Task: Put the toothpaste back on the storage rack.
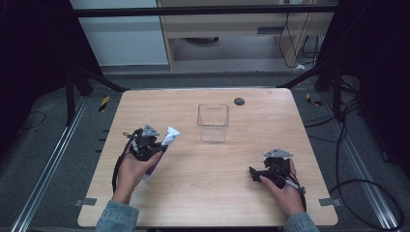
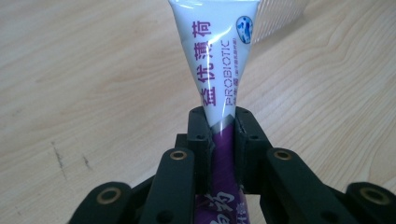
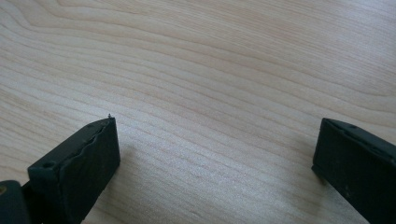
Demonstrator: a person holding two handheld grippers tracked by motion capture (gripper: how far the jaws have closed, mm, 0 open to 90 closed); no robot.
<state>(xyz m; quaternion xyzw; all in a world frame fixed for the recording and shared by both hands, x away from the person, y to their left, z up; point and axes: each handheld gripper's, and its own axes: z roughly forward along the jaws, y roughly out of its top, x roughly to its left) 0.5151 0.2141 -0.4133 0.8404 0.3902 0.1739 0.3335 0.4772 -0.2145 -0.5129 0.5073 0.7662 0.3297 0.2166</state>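
Observation:
A white and purple toothpaste tube [image 2: 217, 60] with "PROBIOTIC" printed on it is pinched between the black jaws of my left gripper [image 2: 219, 123], its flat crimped end pointing away. In the high view the left gripper [image 1: 152, 145] holds the tube [image 1: 169, 137] slightly above the left half of the wooden table [image 1: 203, 193], with the white end tilted toward the clear box. My right gripper [image 3: 215, 140] stands open over bare wood, nothing between its jaws. It rests near the table's right front [image 1: 256, 173], held by a hand.
A clear plastic box [image 1: 212, 123] stands open-topped at the table's middle back. A small dark round disc [image 1: 239, 101] lies behind it near the far edge. Cables trail on the floor at the right, and dark frame legs flank the table.

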